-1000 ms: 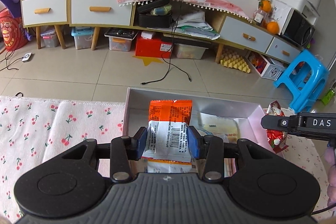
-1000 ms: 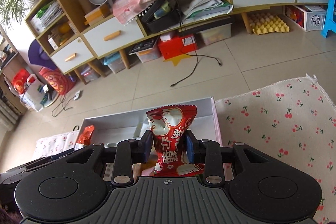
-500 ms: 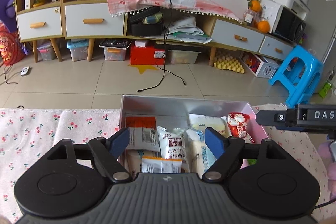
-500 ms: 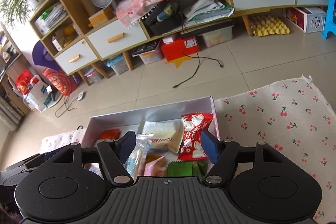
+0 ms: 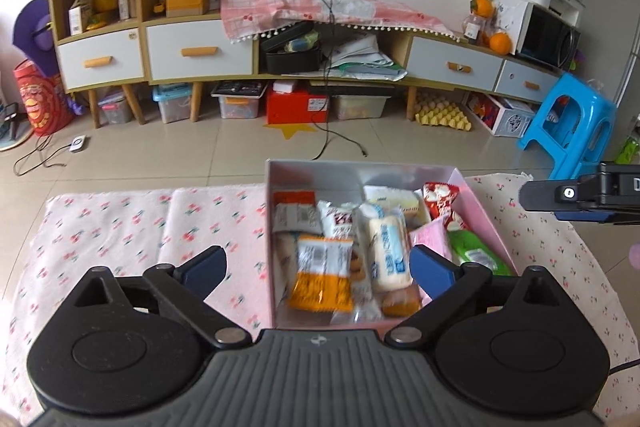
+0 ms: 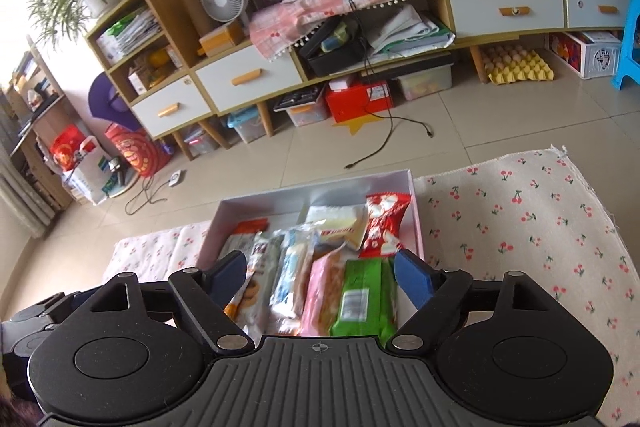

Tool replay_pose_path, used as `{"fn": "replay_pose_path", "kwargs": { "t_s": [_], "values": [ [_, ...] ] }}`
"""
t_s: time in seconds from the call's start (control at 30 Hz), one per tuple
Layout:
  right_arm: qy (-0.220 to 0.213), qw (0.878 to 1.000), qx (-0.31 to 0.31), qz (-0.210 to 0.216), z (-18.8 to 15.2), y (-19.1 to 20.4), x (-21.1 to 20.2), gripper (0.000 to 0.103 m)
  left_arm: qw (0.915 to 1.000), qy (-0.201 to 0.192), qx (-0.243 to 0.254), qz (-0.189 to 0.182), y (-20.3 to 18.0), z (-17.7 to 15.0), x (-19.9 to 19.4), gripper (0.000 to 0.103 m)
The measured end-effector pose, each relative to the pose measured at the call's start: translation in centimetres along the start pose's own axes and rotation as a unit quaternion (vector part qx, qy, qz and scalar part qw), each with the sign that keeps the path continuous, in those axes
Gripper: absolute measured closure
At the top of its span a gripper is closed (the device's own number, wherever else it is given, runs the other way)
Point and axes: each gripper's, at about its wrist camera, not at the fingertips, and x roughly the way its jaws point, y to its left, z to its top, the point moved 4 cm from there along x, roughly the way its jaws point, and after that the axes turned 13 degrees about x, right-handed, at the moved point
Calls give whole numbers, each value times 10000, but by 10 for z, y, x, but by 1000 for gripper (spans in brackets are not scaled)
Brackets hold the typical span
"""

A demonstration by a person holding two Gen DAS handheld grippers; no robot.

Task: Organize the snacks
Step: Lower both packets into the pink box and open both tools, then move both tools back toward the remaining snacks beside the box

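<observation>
A shallow pink-sided box [image 5: 476,199] [image 6: 256,197] sits on the cherry-print cloth and holds several snack packets. The orange packet [image 5: 294,209] lies at its far left. The red packet [image 5: 440,205] [image 6: 384,223] lies at its far right. A green packet [image 6: 360,297] and a pink one [image 6: 324,295] lie nearer. My left gripper [image 5: 318,271] is open and empty above the box's near end. My right gripper [image 6: 320,277] is open and empty above the box; its side also shows in the left wrist view [image 5: 580,195].
The cherry-print cloth [image 5: 120,227] [image 6: 520,227] covers the table on both sides of the box. Beyond the table edge is tiled floor [image 5: 200,147], a low cabinet with drawers [image 5: 200,51], storage boxes beneath it and a blue stool [image 5: 568,131].
Both grippers have opened and let go: the orange packet and the red packet now lie in the box. Both grippers have drawn back and up from the box.
</observation>
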Motion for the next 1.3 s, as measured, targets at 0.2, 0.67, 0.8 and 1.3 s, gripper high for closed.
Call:
{"fn": "replay_pose_path", "kwargs": {
  "t_s": [0.2, 0.67, 0.8, 1.3],
  "values": [
    [19, 9999, -139, 29, -23, 6, -16, 15, 9995, 152, -149, 231, 6, -15, -14, 4],
    [172, 9996, -192, 108, -69, 2, -12, 15, 9914, 662, -1044, 421, 29, -59, -9, 7],
    [229, 9994, -230, 84, -82, -4, -3, 13, 9895, 793, -1155, 352, 34, -71, 1, 18],
    [961, 9852, -1415, -139, -127, 9, 41, 13, 9915, 796, -1031, -27, 23, -75, 36, 39]
  ]
}}
